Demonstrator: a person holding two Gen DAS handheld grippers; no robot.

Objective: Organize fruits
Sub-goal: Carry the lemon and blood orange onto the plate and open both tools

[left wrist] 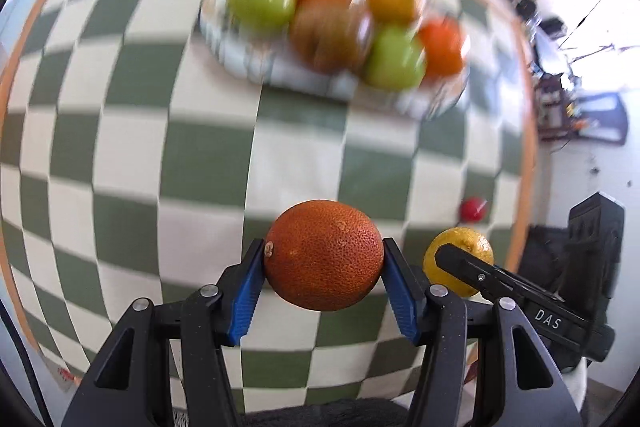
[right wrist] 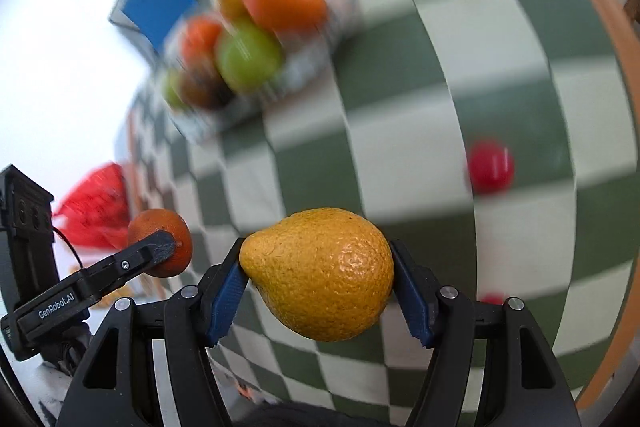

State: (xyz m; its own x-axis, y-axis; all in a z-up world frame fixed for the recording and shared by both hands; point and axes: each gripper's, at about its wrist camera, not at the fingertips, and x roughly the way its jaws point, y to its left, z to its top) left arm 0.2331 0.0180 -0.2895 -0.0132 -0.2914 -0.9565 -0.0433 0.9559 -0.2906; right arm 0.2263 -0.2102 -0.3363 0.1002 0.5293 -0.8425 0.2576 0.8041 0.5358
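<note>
Dark orange and rough-skinned, the orange [left wrist: 323, 254] sits clamped between the 2 blue-padded fingers [left wrist: 243, 297] of the left gripper [left wrist: 324, 259], held above the green-and-cream checkered tabletop [left wrist: 120, 147]. Its stem scar faces the left pad. In the right wrist view the same orange [right wrist: 160, 242] appears at the lower left, with one black finger of the left gripper crossing in front of it.

The right gripper [right wrist: 318, 273] is clenched on a yellow, pear-shaped citrus fruit [right wrist: 320, 273], narrow end toward the left pad, its pitted skin catching light on the broad end. From the left wrist view this yellow fruit [left wrist: 458, 269] shows just to the right of the orange, partly covered by a black finger marked "DAS".

Farther back on the tabletop stands a pale ribbed bowl [left wrist: 240, 59], blurred by motion. It holds 2 green apples, 2 bright orange fruits, a yellow-orange one and brownish fruit in the middle; finer detail cannot be told through the blur. A small red round fruit [right wrist: 490, 167] lies alone on the tabletop, well apart from the bowl and nearer the right gripper. A red bag-like shape [right wrist: 94, 213], also blurred, lies at the far left edge in the right wrist view. An orange band [left wrist: 528, 147] runs along the tabletop's edge.
</note>
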